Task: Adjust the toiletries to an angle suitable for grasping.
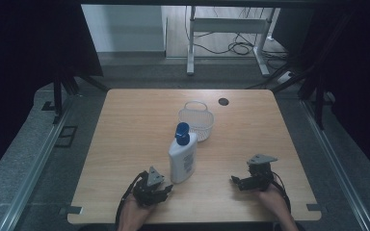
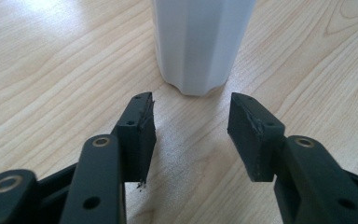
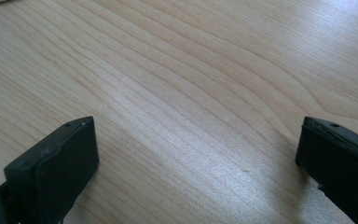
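Fingers on both grippers are spread apart with nothing between them. On the left gripper (image 2: 191, 133) the two black pads sit over bare wood, and the base of the white bottle (image 2: 200, 44) stands just past the tips, not touching. From the high view the left gripper (image 1: 166, 188) is near the table's front edge, just beside the bottle (image 1: 183, 156), which stands upright with a blue cap (image 1: 182, 129) around the middle of the wooden table (image 1: 125, 144). Right behind the bottle there's a clear plastic basket (image 1: 197, 119). Right gripper (image 1: 234, 180) is well off to the other side, jaws wide over plain tabletop (image 3: 191, 93), held in the person's right hand (image 1: 272, 195).
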Action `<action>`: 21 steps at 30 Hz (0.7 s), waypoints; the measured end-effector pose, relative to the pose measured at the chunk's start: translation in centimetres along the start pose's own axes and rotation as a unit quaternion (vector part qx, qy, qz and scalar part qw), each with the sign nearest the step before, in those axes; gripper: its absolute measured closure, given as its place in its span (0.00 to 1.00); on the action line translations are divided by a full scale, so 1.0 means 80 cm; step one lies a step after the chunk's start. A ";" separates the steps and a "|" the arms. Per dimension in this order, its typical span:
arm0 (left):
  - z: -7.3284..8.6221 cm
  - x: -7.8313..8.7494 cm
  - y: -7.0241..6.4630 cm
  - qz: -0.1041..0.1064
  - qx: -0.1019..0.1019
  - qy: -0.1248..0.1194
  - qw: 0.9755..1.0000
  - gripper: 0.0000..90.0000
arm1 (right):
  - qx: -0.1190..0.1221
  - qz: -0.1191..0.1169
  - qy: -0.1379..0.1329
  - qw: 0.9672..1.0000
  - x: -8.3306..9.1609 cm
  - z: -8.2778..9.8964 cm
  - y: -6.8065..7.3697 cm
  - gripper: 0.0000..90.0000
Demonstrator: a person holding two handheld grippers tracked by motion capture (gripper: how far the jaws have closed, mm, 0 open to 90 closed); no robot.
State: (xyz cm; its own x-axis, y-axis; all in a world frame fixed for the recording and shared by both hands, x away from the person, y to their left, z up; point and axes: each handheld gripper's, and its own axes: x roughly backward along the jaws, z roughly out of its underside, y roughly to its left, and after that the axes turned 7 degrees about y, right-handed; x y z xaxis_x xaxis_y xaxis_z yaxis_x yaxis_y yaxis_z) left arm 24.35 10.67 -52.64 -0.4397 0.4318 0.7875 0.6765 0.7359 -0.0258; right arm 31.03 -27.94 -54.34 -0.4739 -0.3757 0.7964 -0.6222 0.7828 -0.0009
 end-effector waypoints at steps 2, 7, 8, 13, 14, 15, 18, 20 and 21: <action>0.000 0.001 0.002 0.002 0.001 -0.002 1.000 0.61 | 0.000 0.000 0.000 1.000 0.000 0.000 0.000 0.00; -0.002 0.001 0.007 0.001 0.004 0.001 1.000 0.68 | 0.000 0.000 0.000 1.000 0.000 0.000 0.000 0.00; -0.002 0.002 0.009 0.002 0.004 0.002 1.000 0.68 | 0.000 0.000 0.000 1.000 0.000 0.000 0.000 0.00; -0.005 0.003 0.017 0.008 0.014 -0.002 1.000 0.77 | 0.000 0.000 0.000 1.000 0.000 0.000 0.000 0.00; -0.005 0.003 0.018 0.009 0.018 -0.005 1.000 0.79 | 0.000 0.000 0.000 1.000 0.000 0.000 0.000 0.00; -0.006 0.003 0.019 0.011 0.020 -0.004 1.000 0.82 | 0.000 0.000 0.000 1.000 0.000 0.000 0.000 0.00; -0.008 0.002 0.024 0.013 0.022 -0.004 1.000 0.86 | 0.000 0.000 0.000 1.000 0.000 0.000 0.000 0.00; -0.010 0.000 0.026 0.015 0.023 -0.003 1.000 0.92 | 0.000 0.000 0.000 1.000 0.000 0.000 0.000 0.00; -0.010 -0.001 0.027 0.015 0.025 -0.003 1.000 0.92 | 0.000 0.000 0.000 1.000 0.000 0.000 0.000 0.00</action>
State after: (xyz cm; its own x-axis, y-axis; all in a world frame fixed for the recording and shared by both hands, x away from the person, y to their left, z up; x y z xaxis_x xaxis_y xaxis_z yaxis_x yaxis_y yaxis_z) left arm 26.33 11.79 -52.25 -0.4230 0.4568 0.7826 0.6591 0.7478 -0.0802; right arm 31.04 -27.93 -54.34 -0.4735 -0.3762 0.7964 -0.6230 0.7822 -0.0009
